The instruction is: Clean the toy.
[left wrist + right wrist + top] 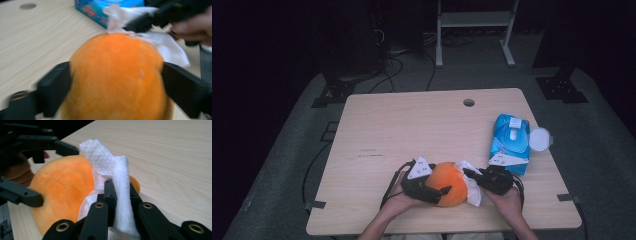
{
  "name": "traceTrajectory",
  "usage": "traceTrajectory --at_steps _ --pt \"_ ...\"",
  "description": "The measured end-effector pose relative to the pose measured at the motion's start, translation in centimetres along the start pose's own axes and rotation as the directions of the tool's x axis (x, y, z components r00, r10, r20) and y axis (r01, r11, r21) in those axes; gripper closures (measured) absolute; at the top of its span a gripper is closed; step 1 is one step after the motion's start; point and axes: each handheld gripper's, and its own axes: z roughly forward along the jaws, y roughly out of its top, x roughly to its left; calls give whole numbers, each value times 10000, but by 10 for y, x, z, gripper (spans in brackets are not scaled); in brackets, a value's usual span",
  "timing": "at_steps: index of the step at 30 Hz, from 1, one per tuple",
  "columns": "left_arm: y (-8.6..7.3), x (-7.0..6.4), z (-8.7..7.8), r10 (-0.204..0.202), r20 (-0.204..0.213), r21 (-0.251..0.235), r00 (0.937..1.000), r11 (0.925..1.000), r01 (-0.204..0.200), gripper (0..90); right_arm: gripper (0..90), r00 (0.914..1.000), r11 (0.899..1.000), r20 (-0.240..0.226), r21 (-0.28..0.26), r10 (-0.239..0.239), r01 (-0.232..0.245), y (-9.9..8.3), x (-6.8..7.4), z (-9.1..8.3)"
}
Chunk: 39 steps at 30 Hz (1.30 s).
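1. High view: I see the orange ball [447, 183] at about 6 o'clock on the worktop [412, 130], close to the near edge.
2. My left tool [434, 192] is at the ball's 9 o'clock. Its two black jaws sit one on each side of the ball and squeeze it, so it is gripping the ball.
3. In the left gripper view the orange ball [115, 80] is big and fuzzy, with a jaw pressed on its left and a jaw pressed on its right.
4. My right tool [469, 175] is at the ball's 3 o'clock. Its jaws are pinched tight on a white wipe [471, 181].
5. In the right gripper view the white wipe [122, 195] runs up between the jaws and folds over onto the orange ball [65, 192].
6. The wipe is touching the ball's right side and top.
7. A blue wipes pack [510, 141] lies on the worktop at about 2 o'clock from the ball, just beside my right tool.
8. A small round white lid [539, 139] sits at the pack's 3 o'clock, at the worktop's right edge.
9. A round hole [469, 102] is in the worktop at 12 o'clock, near the far edge.
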Motion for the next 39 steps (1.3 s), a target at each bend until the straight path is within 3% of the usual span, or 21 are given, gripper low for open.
traceTrajectory --at_steps 2,4,6,9,10,13,16,18,20,22,25,27,29,31,36,37,39 --pt "-3 4 3 -330 179 196 9993 9993 327 50 828 9998 9999 -178 -124 -2 0 2 2 0" --pt "-4 3 4 -179 123 177 9998 9997 177 131 827 9986 9993 -512 -328 139 -155 4 5 -2" --pt "0 -3 1 417 -292 -107 9987 9991 -421 210 827 9976 9984 -697 -569 30 -70 8 10 -4" --pt "3 -16 0 1602 -1103 -487 9809 9849 -1663 248 827 9976 9975 -650 -680 -235 190 11 15 -5" --pt "3 -17 -1 1728 -999 -433 9799 9831 -1777 248 827 9981 9978 -588 -651 -189 151 10 13 -5" --pt "0 -12 -2 1372 -567 -417 9889 9893 -1396 206 826 9998 9994 -175 -329 111 -117 1 1 -2" --pt "0 0 -4 319 -307 -393 9990 9987 -331 106 827 9990 9990 -12 -11 437 -437 -6 -7 2" --pt "-2 6 -1 -230 -201 -212 9995 9995 226 68 828 9987 9987 -151 -55 497 -497 -5 -5 4" --pt "-4 6 1 -271 -270 -98 9993 9996 269 82 827 9983 9990 -435 -210 381 -390 0 2 3" --pt "-4 2 0 277 -369 -85 9989 9996 -281 158 827 9965 9987 -833 -497 84 -126 7 12 0" --pt "-3 -4 -1 740 -493 -57 9960 9972 -744 204 827 9971 9986 -752 -510 -151 113 8 17 0" --pt "-5 -6 -3 898 -497 -82 9947 9959 -903 208 826 9981 9989 -573 -403 209 -233 3 9 2" --pt "-5 -7 -3 1013 -508 -91 9936 9948 -1019 208 825 9991 9990 -76 -164 409 -411 -3 -2 3" --pt "-5 -8 -3 1075 -458 -88 9932 9941 -1080 202 826 9963 9963 -58 -97 855 -855 -6 -8 2" --pt "-4 -4 -4 752 -95 -222 9971 9969 -754 144 825 9974 9984 -710 -557 76 -115 9 13 -2" --pt "-3 -2 -5 579 -53 -191 9983 9981 -580 113 825 9977 9987 -667 -505 -80 47 10 15 -2" --pt "-1 5 -8 28 -45 -294 10000 9996 -29 91 825 9984 9994 -567 -341 46 -66 5 11 1"
